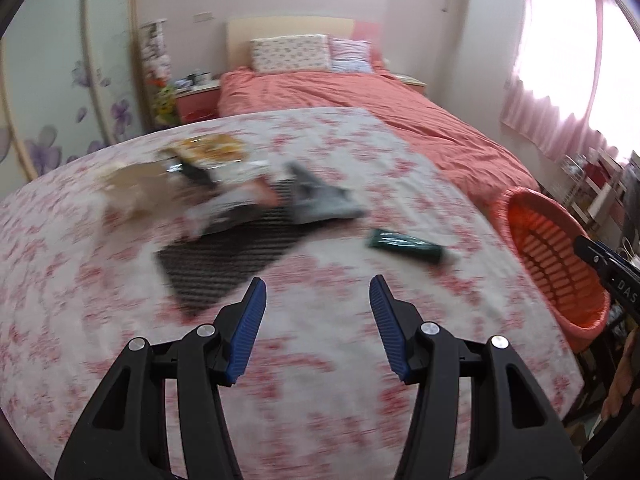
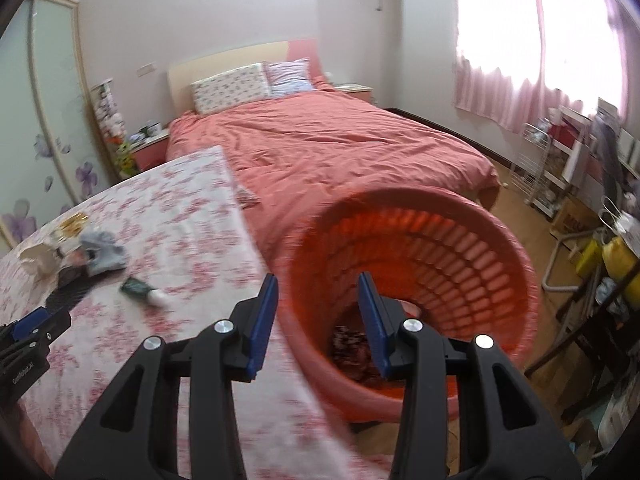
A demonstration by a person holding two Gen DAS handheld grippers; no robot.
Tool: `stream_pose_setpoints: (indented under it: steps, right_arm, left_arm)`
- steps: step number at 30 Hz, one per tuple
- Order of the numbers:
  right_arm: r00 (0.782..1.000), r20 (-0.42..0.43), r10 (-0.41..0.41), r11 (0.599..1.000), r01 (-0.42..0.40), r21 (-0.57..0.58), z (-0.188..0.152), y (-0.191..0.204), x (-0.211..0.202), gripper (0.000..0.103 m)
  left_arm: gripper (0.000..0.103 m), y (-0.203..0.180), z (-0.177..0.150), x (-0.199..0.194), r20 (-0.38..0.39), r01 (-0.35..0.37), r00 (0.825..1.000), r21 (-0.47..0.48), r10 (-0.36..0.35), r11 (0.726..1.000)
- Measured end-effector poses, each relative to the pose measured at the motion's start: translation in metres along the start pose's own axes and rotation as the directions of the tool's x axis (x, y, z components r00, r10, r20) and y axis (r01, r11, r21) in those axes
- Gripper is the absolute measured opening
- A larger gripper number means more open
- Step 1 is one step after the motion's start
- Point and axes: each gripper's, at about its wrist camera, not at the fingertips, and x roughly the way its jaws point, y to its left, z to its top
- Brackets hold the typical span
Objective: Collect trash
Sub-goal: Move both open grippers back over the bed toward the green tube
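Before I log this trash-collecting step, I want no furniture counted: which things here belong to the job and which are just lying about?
Job:
- dark green tube
- pile of wrappers
- dark patterned sheet
- orange basket
- left gripper, open
- right gripper, open

Lying about:
- pillows
- pink curtain
- nightstand

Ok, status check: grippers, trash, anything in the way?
Left gripper and right gripper open, empty. Green tube and wrapper pile on floral cloth; orange basket beside it. Nothing blocking.
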Motion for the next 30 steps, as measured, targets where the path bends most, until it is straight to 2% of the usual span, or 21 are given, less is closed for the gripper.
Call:
stream_pose_setpoints:
  steps: [6,13,16,22,25,30]
  right_arm:
    - [0.998,-0.025,0.066,0.994,-0.068,-0.082,0.002,0.055,0.004,0.041]
    - [0.985,-0.093,0.143,0.977,-0.155,-0.146,-0.004,0.105,0.028,0.041]
    - [0.981,-0.12,0.15,0.97,-0.17,-0.173,-0.005,0.121,0.041,0.041]
    - [0.975,-0.17,0.142,0.96,-0.177,-0.215,-0.004,0.139,0.064,0.041]
    - [0.97,-0.198,0.142,0.957,-0.185,-0.223,-0.004,0.14,0.072,0.049]
    - [0.956,-0.248,0.157,0.952,-0.213,-0.219,-0.006,0.139,0.082,0.048]
  left_arm:
    - [0.054,0.055,-0.001,-0.009,0.007,-0.07,0.997,-0.083,0.071,0.994]
    - [0.054,0.101,-0.007,-0.015,0.004,-0.112,0.993,-0.143,0.114,0.983]
    - [0.054,0.114,-0.01,-0.015,0.0,-0.12,0.993,-0.163,0.121,0.979]
    - [0.054,0.131,-0.012,-0.013,-0.015,-0.122,0.993,-0.193,0.121,0.974]
    - [0.054,0.134,-0.013,-0.01,-0.024,-0.12,0.993,-0.204,0.118,0.972]
    - [0.054,0.135,-0.015,-0.008,-0.035,-0.117,0.993,-0.21,0.112,0.971]
